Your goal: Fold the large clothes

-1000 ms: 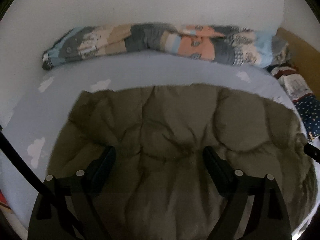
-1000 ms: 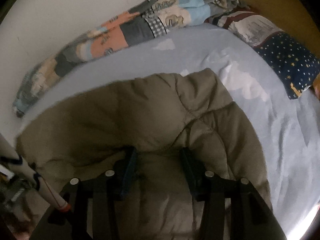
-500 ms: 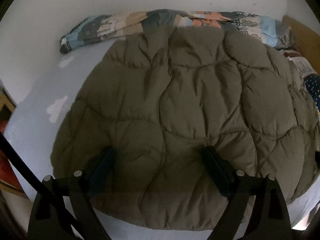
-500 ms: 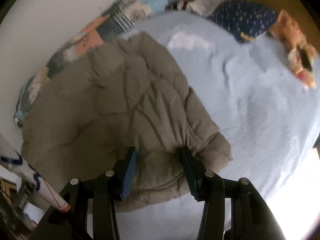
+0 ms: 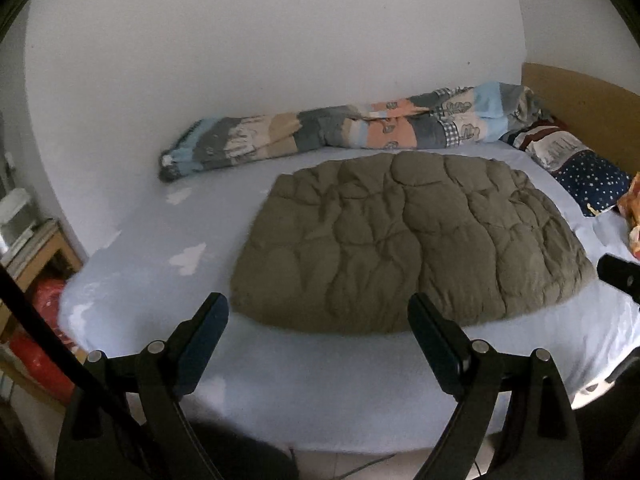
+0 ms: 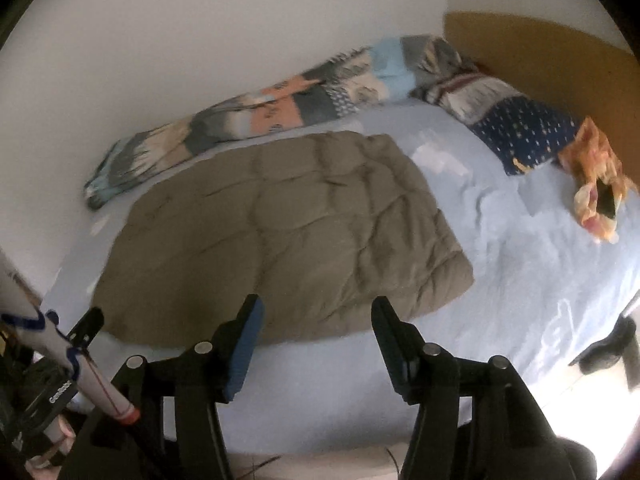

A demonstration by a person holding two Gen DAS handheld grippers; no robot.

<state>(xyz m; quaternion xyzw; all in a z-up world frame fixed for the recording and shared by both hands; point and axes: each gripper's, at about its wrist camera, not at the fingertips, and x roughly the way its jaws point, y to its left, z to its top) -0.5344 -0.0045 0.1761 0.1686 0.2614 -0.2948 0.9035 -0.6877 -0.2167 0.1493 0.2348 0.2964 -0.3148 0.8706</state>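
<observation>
An olive quilted puffer garment [image 5: 404, 240] lies folded flat in a rough rectangle on the light blue bed sheet [image 5: 320, 380]. It also shows in the right wrist view [image 6: 280, 236]. My left gripper [image 5: 318, 328] is open and empty, pulled back over the bed's near edge, short of the garment's front hem. My right gripper [image 6: 318, 328] is open and empty too, just in front of the garment's near edge. A tip of the right gripper [image 5: 618, 276] shows at the right of the left wrist view.
A rolled patchwork duvet [image 5: 340, 132] lies along the white wall. A starry navy pillow [image 6: 520, 132] and an orange soft toy [image 6: 600, 188] sit by the wooden headboard [image 5: 584, 104]. A shelf with red items [image 5: 36, 264] stands left of the bed.
Both grippers let go of the garment and pulled back from it. The garment, held up close before, now lies flat on the bed. The right jaws have opened wider.
</observation>
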